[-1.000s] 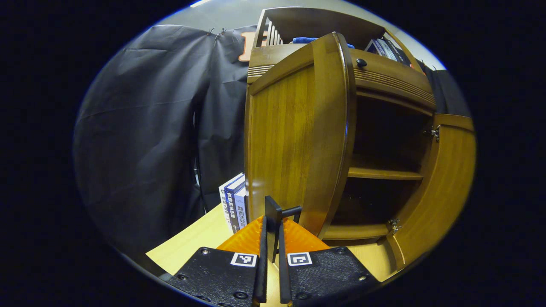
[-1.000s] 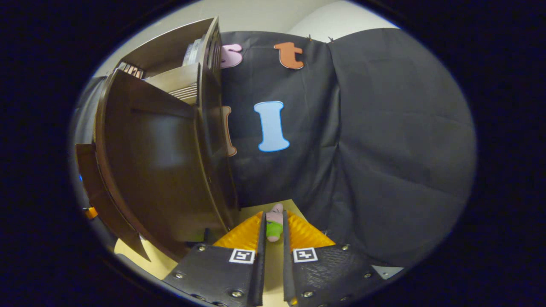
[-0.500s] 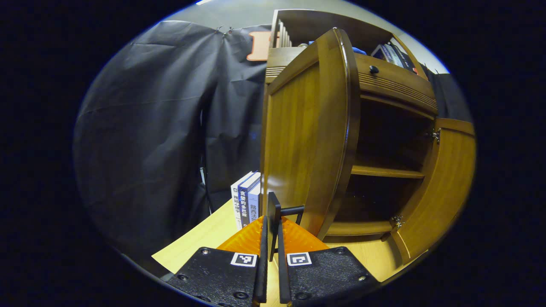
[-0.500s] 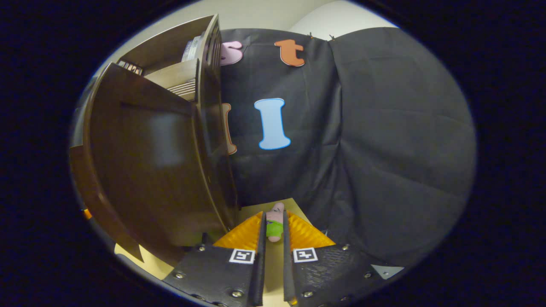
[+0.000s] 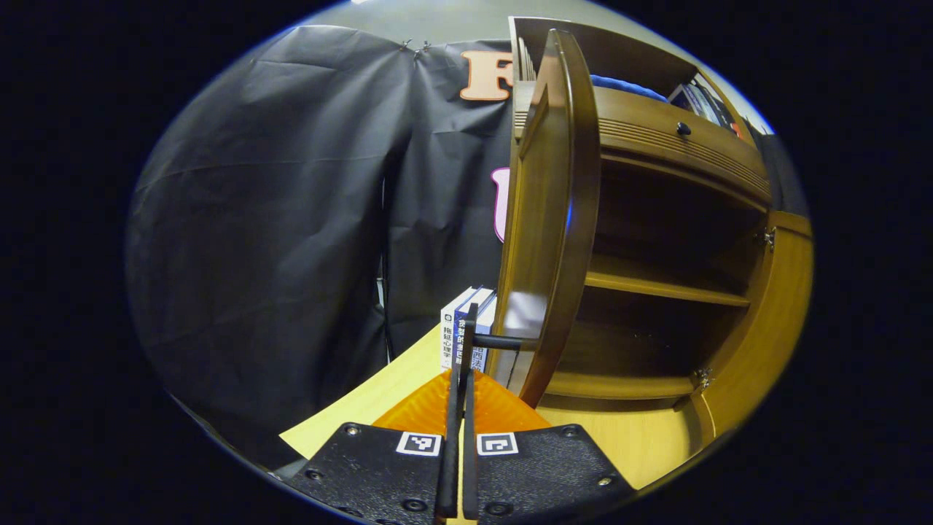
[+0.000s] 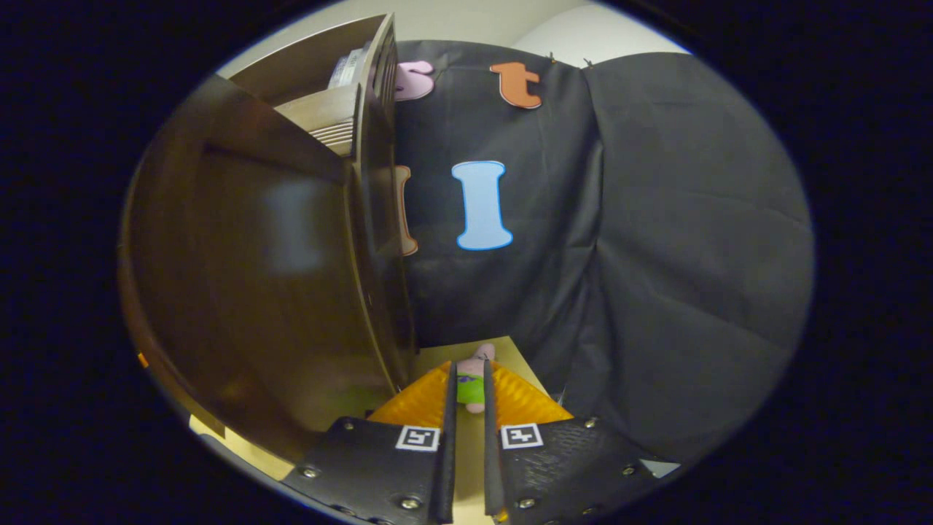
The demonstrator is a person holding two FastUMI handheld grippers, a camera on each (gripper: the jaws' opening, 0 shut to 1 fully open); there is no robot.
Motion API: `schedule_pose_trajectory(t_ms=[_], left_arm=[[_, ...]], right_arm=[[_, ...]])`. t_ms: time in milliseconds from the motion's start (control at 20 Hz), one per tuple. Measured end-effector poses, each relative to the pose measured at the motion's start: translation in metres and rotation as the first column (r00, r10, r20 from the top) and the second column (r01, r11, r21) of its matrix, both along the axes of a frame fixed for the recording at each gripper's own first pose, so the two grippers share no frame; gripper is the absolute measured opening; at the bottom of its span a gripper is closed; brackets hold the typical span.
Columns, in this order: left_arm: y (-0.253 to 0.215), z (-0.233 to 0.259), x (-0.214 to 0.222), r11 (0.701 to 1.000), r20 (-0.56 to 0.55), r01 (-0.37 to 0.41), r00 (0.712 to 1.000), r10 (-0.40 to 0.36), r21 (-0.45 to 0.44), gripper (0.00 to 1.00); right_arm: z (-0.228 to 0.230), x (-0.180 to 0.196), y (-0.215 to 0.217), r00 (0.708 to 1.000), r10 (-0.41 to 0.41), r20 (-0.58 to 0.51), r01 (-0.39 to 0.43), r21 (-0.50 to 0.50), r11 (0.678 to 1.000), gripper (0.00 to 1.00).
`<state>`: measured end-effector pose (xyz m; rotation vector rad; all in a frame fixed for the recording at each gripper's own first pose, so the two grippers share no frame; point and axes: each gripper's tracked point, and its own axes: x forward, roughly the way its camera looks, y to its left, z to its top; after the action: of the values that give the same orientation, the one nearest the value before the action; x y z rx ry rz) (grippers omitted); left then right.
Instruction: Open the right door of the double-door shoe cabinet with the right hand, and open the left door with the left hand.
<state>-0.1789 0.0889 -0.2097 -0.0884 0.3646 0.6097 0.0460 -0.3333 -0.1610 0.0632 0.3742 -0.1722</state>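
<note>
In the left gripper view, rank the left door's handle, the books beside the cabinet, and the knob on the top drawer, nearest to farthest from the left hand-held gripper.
1. Left door's handle: pinched between the fingers of the left hand-held gripper.
2. Books: standing on the tabletop just behind the handle, left of the cabinet.
3. Drawer knob: high up on the right, farthest.

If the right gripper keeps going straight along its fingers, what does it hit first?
Most likely the small pink and green toy on the table, which lies in line with the right gripper. The booth wall is behind it. Depth is hard to judge.
</note>
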Motion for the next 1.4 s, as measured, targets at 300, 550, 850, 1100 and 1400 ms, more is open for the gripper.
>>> schedule_pose_trajectory(t_ms=[300, 550, 850, 1100, 1400], left_arm=[[0.011, 0.002, -0.008, 0.999, -0.022, 0.043, 0.999, -0.043, 0.010, 0.00], [0.051, 0.008, -0.041, 0.997, -0.033, -0.068, 0.997, 0.070, 0.044, 0.04], [0.060, 0.003, -0.049, 0.990, -0.026, -0.132, 0.991, 0.133, 0.057, 0.00], [0.060, 0.012, -0.045, 0.984, -0.010, -0.161, 0.987, 0.162, 0.071, 0.00], [0.064, 0.065, -0.026, 0.972, 0.072, -0.191, 0.981, 0.182, 0.138, 0.03]], right_arm=[[0.001, -0.005, -0.005, 1.000, -0.020, 0.009, 0.019, 0.025, 1.000, 0.16], [-0.003, -0.010, -0.007, 0.999, -0.032, 0.006, 0.032, 0.029, 0.999, 0.16], [-0.002, -0.003, -0.003, 1.000, -0.023, 0.011, 0.023, 0.030, 0.999, 0.16], [-0.004, -0.011, -0.011, 0.999, -0.042, 0.010, 0.041, 0.024, 0.999, 0.17], [0.001, -0.018, -0.021, 0.997, -0.072, 0.021, 0.071, 0.026, 0.997, 0.16]])
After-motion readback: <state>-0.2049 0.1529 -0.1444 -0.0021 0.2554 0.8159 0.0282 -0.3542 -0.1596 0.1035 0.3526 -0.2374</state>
